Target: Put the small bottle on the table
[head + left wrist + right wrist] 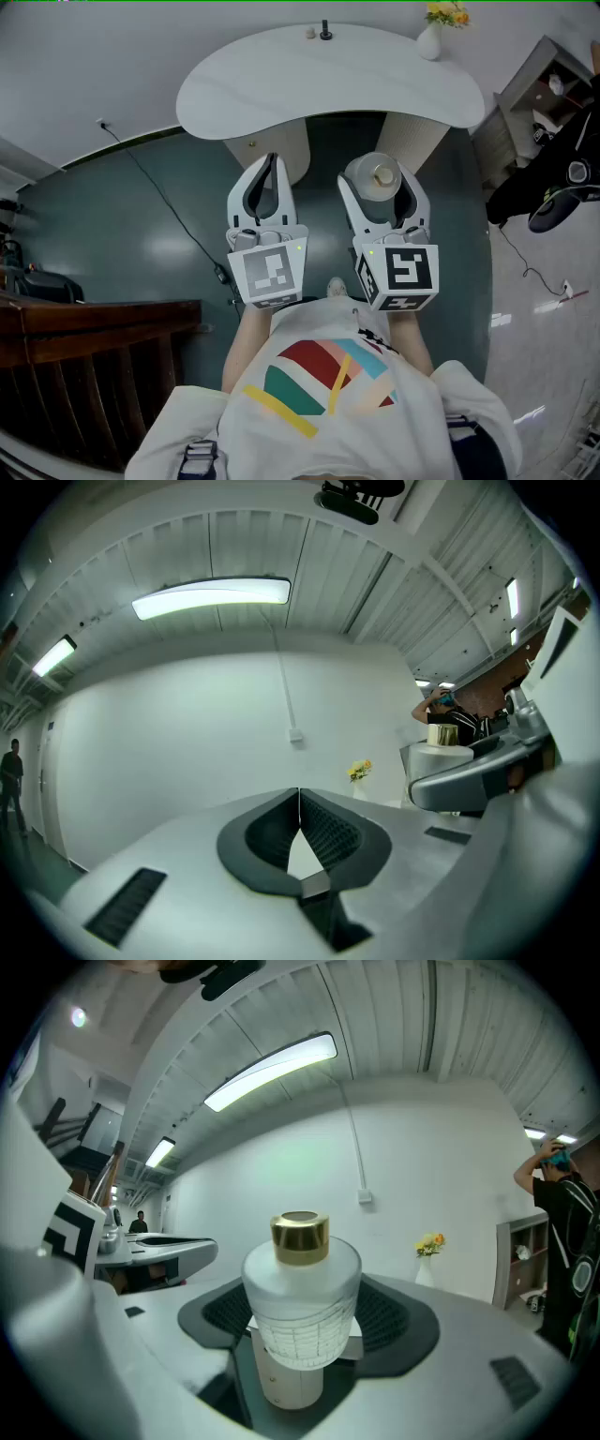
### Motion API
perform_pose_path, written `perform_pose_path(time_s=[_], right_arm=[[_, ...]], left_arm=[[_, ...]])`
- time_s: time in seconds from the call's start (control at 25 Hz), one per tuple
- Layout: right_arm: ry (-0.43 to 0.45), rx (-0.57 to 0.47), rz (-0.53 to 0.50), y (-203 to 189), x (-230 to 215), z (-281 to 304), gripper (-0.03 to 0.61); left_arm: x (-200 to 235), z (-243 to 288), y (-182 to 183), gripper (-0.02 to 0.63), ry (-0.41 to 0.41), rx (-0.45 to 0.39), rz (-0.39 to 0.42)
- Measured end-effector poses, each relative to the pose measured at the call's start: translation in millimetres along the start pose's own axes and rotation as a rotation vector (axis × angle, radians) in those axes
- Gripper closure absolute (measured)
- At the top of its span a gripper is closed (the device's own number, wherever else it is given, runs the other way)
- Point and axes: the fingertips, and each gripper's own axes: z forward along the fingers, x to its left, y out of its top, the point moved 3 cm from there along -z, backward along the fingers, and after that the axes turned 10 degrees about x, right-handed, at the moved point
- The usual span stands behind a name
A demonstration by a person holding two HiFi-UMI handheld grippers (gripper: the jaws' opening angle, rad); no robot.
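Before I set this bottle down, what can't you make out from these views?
Where the jaws meet the small bottle: right gripper view, the bottle's body covers it.
Two items on the table: head view, too small to name.
Shelf contents: head view, tiny, cut by the right edge.

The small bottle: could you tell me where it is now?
Head view, right side: the small bottle sits upright in the right claw, short of the white table.
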Motion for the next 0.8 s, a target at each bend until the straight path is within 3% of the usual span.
perform_pose_path(time_s=[0.8], right_arm=[[0.056,-0.057,0.014,4.4,-19.3,2.4,0.249]], left_arm=[[-12.2,12.7,1.0,0.597,0.013,-0.02,0.002]])
